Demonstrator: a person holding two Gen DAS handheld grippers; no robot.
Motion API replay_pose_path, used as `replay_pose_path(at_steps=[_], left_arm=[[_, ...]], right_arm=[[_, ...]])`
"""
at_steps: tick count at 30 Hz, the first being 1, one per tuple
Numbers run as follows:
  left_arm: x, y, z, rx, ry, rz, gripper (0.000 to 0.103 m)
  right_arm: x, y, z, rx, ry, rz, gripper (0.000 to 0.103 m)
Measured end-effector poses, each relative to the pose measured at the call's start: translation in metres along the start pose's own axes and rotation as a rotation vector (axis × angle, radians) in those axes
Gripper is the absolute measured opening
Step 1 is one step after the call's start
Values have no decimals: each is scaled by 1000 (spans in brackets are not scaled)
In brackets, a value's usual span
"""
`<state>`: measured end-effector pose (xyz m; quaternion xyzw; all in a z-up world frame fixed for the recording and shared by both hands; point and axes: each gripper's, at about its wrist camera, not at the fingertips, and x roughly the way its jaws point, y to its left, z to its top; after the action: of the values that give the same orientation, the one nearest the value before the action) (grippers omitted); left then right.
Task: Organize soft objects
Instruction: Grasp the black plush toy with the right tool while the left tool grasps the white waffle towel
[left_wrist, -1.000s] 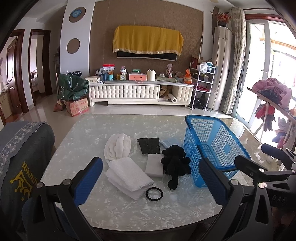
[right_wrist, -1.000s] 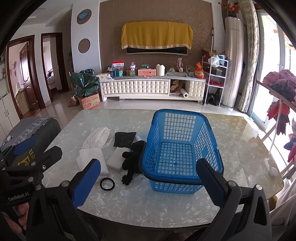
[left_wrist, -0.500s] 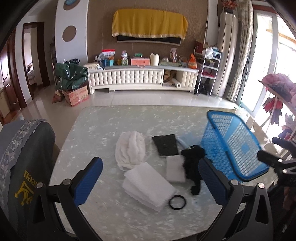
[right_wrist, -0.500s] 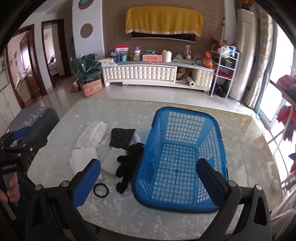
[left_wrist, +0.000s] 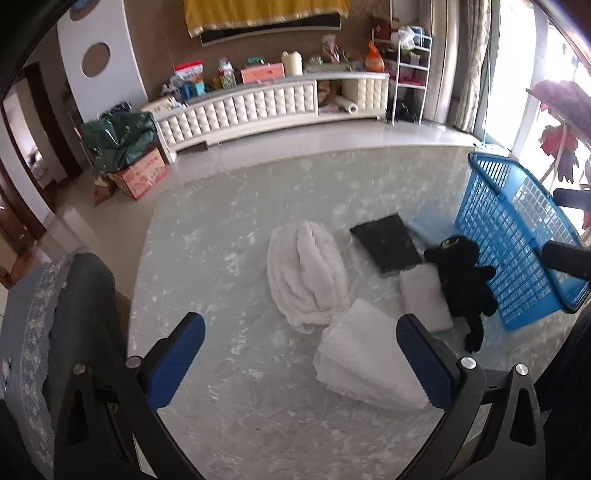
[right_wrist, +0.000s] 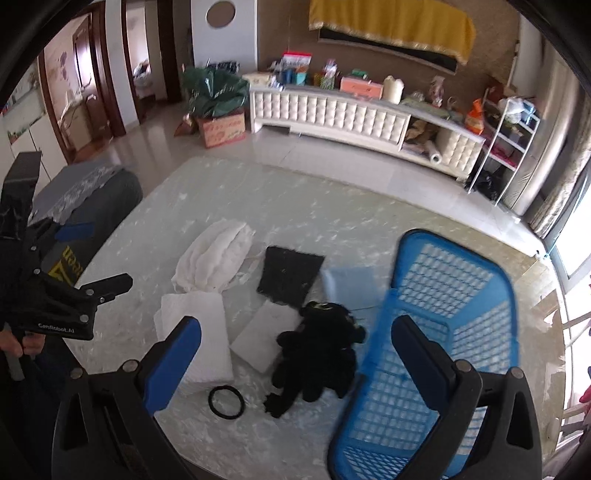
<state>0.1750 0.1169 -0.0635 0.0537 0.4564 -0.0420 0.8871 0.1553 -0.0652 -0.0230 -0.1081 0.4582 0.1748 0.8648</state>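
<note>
Both grippers, left (left_wrist: 299, 350) and right (right_wrist: 295, 354), fingers apart and empty, have swung down over the bench (left_wrist: 221, 236) within a second, nearing towels (left_wrist: 306, 273) and black plush toy (right_wrist: 317, 354) lying beside the empty blue basket (right_wrist: 461, 295), suggesting sorting is about to begin.

Open counter (left_wrist: 207, 258) left of white bundle (left_wrist: 306, 277); crowded on the right by folded cloth (left_wrist: 365, 365), black plush (left_wrist: 461, 280), blue basket (left_wrist: 517, 254); near side hemmed by chair (left_wrist: 74, 314).

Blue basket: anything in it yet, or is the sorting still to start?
Nothing done: the blue basket looks empty. Nothing in hand: left gripper and right gripper are open. Left on the table: white towel, folded white cloth, black plush toy.
</note>
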Motion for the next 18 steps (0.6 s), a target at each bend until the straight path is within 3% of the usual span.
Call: replay_pose_path(at_steps=[9,18], left_arm=[[39,9,-22,-56,101,-108,103],[76,15,-33,-127,198,-126,103]], right_arm=[[46,18,6,-20,116,-1,99],[78,20,3,13,211,-31,90]])
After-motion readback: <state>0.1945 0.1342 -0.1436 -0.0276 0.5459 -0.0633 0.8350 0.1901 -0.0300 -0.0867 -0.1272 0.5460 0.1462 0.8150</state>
